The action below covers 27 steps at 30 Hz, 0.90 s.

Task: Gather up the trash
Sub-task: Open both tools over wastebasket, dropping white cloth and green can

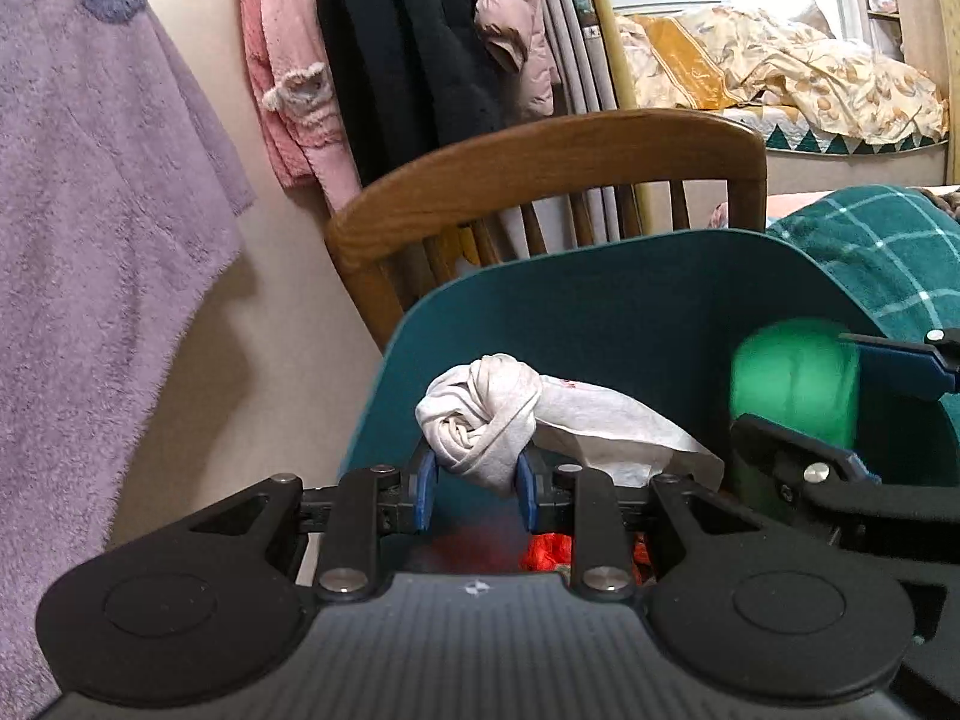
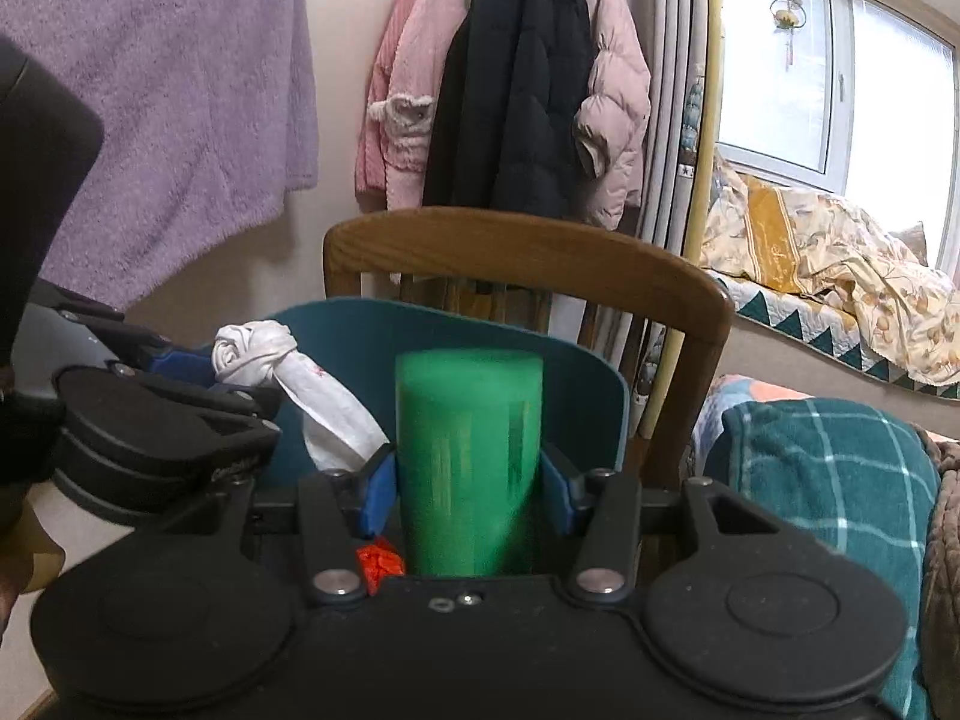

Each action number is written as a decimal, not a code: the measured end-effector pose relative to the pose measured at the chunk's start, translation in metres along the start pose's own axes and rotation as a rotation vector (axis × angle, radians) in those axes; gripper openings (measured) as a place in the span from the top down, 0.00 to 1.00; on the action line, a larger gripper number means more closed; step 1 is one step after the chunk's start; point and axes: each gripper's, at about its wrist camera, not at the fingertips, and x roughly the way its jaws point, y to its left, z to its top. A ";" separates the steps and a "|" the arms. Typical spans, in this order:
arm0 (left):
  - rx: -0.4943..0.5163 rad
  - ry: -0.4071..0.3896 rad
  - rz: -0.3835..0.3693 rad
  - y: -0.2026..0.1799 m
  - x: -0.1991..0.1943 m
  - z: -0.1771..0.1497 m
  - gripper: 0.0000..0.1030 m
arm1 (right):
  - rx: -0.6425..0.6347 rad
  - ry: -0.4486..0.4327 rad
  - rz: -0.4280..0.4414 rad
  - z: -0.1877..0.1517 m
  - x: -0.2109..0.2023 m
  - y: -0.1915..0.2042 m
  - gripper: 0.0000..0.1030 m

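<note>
My left gripper [image 1: 474, 480] is shut on a knotted white plastic bag [image 1: 480, 414], its blue pads pinching the knot from both sides. The bag's tail trails off to the right. My right gripper [image 2: 468, 492] holds an upright green cylinder cup [image 2: 468, 468], a pad against each side; the cup looks motion-blurred. Both are held over a dark teal bin [image 1: 600, 312] with a tall curved back wall. Red crumpled trash [image 1: 546, 552] lies inside the bin below the fingers. In the right wrist view the left gripper [image 2: 198, 384] and the bag [image 2: 252, 354] are at the left of the bin [image 2: 360, 336].
A wooden chair [image 2: 510, 246] stands right behind the bin. Robes and jackets [image 2: 510, 90] hang on the wall beyond it. A green plaid blanket [image 2: 840, 480] lies to the right, with a bed [image 1: 810, 72] under the window farther back.
</note>
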 end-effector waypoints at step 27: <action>-0.083 -0.151 -0.045 0.024 -0.103 -0.027 0.19 | -0.011 -0.206 0.080 -0.005 -0.105 -0.009 0.09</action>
